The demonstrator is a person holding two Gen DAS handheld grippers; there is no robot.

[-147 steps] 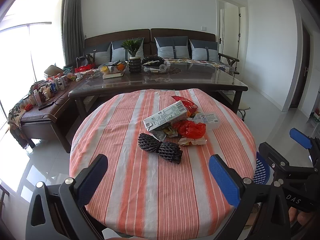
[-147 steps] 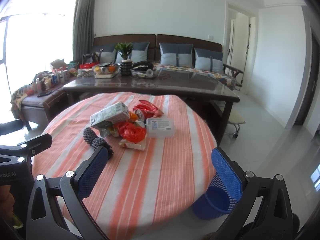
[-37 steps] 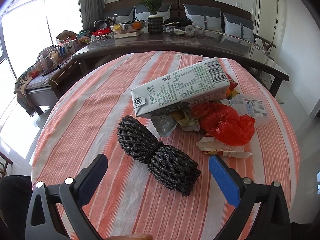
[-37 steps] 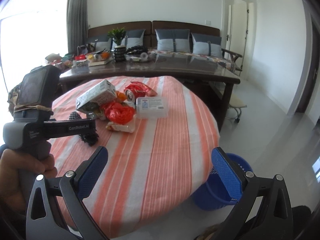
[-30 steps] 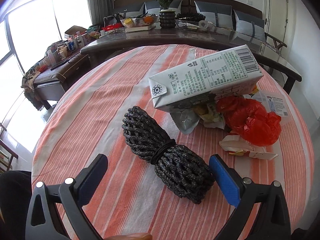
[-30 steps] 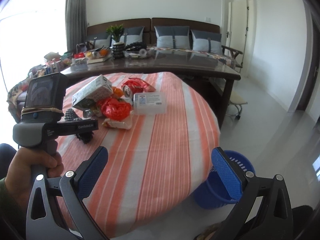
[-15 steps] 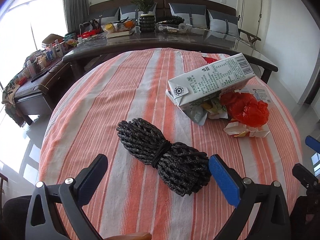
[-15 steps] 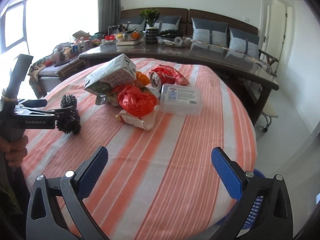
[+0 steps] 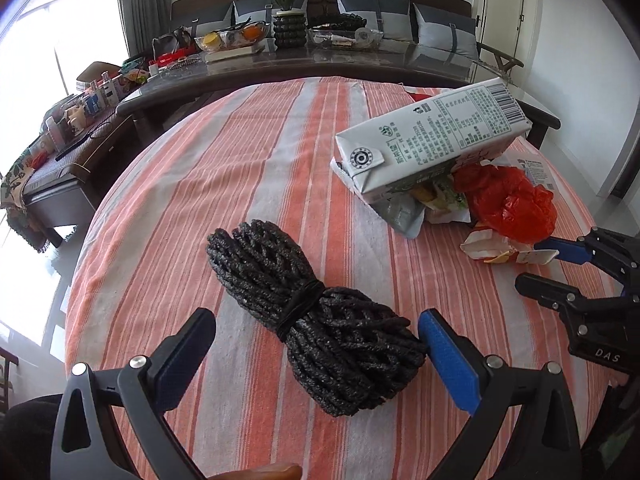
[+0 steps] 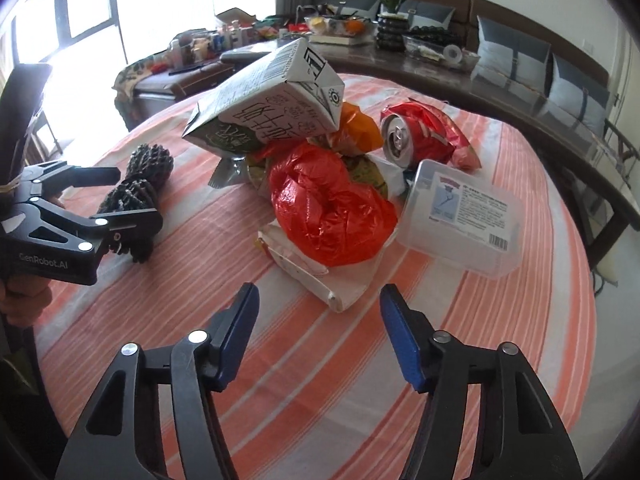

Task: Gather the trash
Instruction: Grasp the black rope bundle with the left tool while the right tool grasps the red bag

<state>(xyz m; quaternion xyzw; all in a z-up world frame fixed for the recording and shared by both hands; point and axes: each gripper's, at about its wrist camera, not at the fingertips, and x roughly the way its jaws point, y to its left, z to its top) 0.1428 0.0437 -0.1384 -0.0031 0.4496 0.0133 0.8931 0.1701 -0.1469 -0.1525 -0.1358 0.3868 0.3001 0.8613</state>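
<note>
While both claws hang over the round desk [image 9: 248,148] with its orange and white striped cloth, neither one has hold of anything. The left claw [image 9: 316,344] stands with its fingers spread wide on either side of a black bundle of netted cord [image 9: 316,316], tied round the middle with a band; the blue pad of the right-hand finger sits just beside the near end of the bundle, and I cannot tell whether it touches. The bundle lies flat on the cloth, apart from the rest of the litter.

The right claw [image 10: 320,336] is also parted, a little less widely, and points at the heap of trash in the middle of the desk. Nearest its tips lies a crumpled white paper wrapper [image 10: 320,276], with a scrunched red plastic bag [image 10: 332,208] resting on top of it. A milk carton [image 10: 276,108] leans tilted across the back of the heap, propped on wrappers beneath it. Beside the bag, further off, a crushed red can [image 10: 404,136] lies on its side, and a clear plastic box [image 10: 464,216] with a printed label sits on the cloth just to the right of the heap.

Beyond the round desk stands a long dark table [image 9: 360,60] crowded with a potted plant and dishes.
</note>
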